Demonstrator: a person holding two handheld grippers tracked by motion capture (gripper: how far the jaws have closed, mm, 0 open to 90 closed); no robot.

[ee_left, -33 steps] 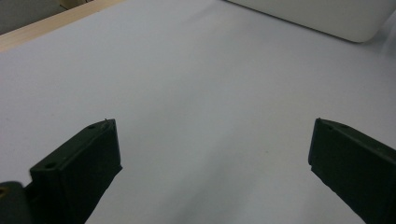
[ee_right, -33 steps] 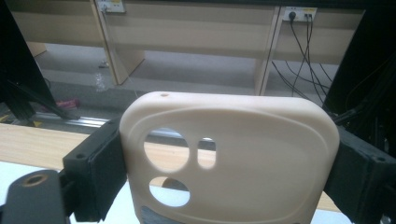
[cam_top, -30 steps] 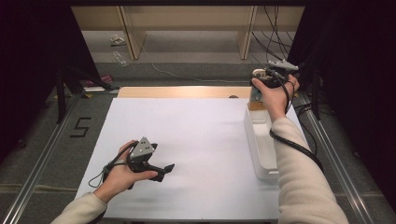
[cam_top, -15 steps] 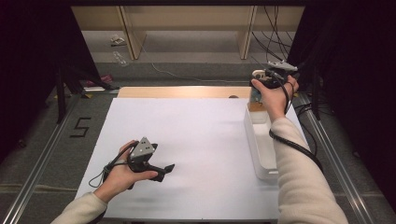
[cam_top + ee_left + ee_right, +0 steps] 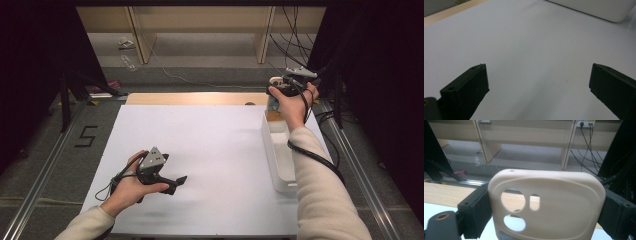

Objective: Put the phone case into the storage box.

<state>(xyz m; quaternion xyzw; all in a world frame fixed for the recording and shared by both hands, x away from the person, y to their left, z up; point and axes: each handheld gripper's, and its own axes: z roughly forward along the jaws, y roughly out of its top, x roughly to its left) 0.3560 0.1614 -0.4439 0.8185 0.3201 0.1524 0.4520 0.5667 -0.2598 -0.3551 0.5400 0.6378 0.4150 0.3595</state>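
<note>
A beige phone case (image 5: 564,202) with camera cut-outs stands upright between the jaws of my right gripper (image 5: 546,212), which is shut on its two side edges. From the high view, that right gripper (image 5: 278,88) is raised over the far end of a long white tray (image 5: 280,150) at the table's right side, with a bit of the case (image 5: 274,81) showing past the hand. My left gripper (image 5: 180,181) rests low at the near left of the white table sheet (image 5: 215,145). Its jaws stand wide open in the left gripper view (image 5: 537,85), and nothing lies between them.
The tray's corner (image 5: 596,7) lies ahead of the left gripper. A bare wooden strip (image 5: 195,98) runs along the table's far edge. Metal rails (image 5: 45,165) flank the table, a "5" (image 5: 86,136) marks the floor, and cables (image 5: 295,40) hang behind.
</note>
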